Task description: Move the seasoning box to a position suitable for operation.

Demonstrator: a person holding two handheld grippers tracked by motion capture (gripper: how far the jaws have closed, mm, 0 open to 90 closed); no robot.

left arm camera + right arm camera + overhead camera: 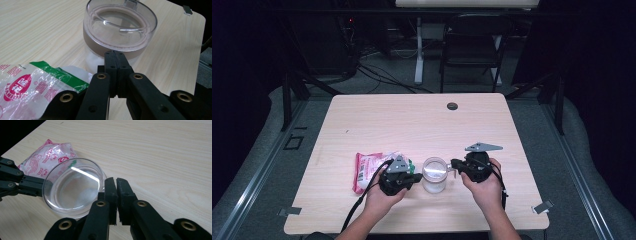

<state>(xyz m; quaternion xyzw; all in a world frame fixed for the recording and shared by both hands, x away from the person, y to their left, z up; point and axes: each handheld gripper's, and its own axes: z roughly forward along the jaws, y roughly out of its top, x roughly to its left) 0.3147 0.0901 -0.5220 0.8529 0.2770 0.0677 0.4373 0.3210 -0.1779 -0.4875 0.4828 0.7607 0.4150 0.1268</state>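
A clear jar with a see-through lid stands near the table's front edge. The lid carries a small clear tab at its far rim. My left gripper comes at the jar from the left. Its pads are pressed together right at the jar's side, with nothing between them. My right gripper is at the jar's right. Its jaws stand almost together at the lid's rim with a thin slit between them, and I see nothing in it. A pink-and-white plastic packet lies left of the jar, under the left gripper.
The wooden table has a dark grommet at its far middle and metal clips at its front corners. A folding chair and cables stand on the floor beyond the table.
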